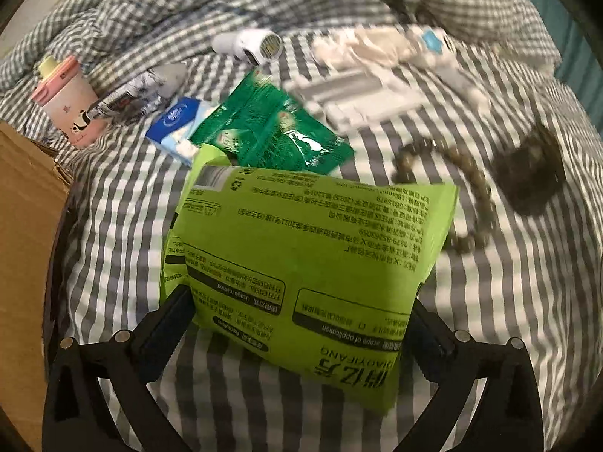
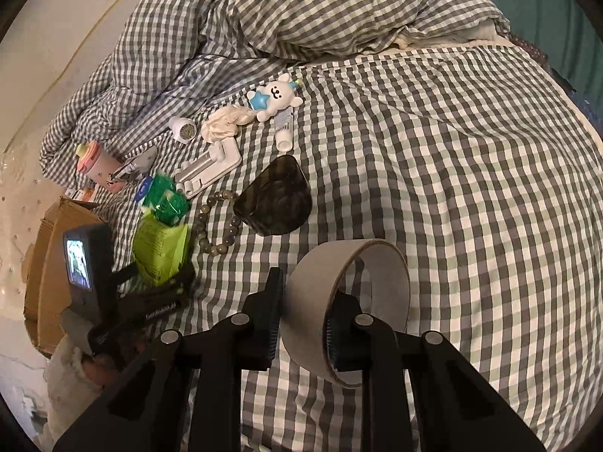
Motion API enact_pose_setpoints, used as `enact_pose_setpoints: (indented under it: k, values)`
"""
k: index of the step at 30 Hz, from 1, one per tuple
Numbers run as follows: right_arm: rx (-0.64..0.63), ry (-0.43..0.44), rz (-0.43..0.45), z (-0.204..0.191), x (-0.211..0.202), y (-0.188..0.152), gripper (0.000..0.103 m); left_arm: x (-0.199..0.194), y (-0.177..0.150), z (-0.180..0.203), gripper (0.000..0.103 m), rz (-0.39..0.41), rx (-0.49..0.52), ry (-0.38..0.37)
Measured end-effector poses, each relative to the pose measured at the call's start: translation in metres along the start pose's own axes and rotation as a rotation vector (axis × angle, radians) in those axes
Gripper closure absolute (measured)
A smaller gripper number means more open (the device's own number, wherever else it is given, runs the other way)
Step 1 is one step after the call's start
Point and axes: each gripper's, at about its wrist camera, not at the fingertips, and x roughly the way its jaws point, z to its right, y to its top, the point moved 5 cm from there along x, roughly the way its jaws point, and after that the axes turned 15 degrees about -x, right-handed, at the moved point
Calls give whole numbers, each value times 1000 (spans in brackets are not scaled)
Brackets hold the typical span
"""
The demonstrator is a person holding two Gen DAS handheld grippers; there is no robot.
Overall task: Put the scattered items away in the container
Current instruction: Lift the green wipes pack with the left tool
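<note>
A lime green packet (image 1: 301, 256) with black print lies tilted on the checked bed, between the wide-spread fingers of my left gripper (image 1: 299, 295). The jaws stand open, and its side edges sit close to both pads. In the right wrist view the same packet (image 2: 162, 245) shows in front of the left gripper (image 2: 158, 275). My right gripper (image 2: 309, 290) is shut on the wall of a grey cardboard tape roll (image 2: 388, 275), one finger outside and one inside the ring. The open cardboard box (image 1: 22, 226) (image 2: 49, 248) stands at the left edge of the bed.
Scattered beyond the packet are a green sachet (image 1: 271, 128), blue tissue pack (image 1: 177, 124), pink cup (image 1: 68, 101), silver pouch (image 1: 139, 86), white round device (image 2: 183, 128), white stand (image 2: 211, 167), bead bracelet (image 2: 218, 222), dark case (image 2: 277, 199), toy bear (image 2: 277, 94) and tube (image 2: 283, 128). A crumpled duvet (image 2: 301, 11) lies behind.
</note>
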Motion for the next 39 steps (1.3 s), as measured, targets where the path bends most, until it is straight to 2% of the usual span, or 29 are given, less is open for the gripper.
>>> enact_pose_setpoints:
  k: [2,5,10,13,19,23,28,33,34,35,37,39]
  values:
    - [-2,-6,-4,1,0,-1,83,-3,-1,-2,3,17,-2,-10]
    - [-8,-7,1,0,-4,-1,83,-16,-3,-4,14,68,13,2]
    - [-23,-2,17,-5,-13,2,83,-38,-12,-12,19,103,-11,8]
    - [-44,4,25,-11,-21,6,83,-60,-13,-16,21,144,12,10]
    - [-78,18,75,-29,-43,12,83,-109,-5,-20,26,219,45,-31]
    - [-91,18,87,-39,-53,9,83,-122,-7,-22,31,223,44,-45]
    - [-96,25,100,-47,-63,0,83,-135,-24,-18,32,204,58,-93]
    - [-112,35,121,-60,-76,-10,83,-148,-45,-3,34,202,117,-135]
    - [-114,35,125,-61,-78,-12,83,-149,-49,0,43,207,130,-147]
    - [-111,37,130,-62,-80,-16,83,-148,-52,3,45,204,142,-167]
    - [-102,42,131,-62,-81,-24,83,-137,-58,10,45,177,171,-193]
    - [-90,45,122,-60,-81,-34,83,-125,-59,15,37,212,212,-144]
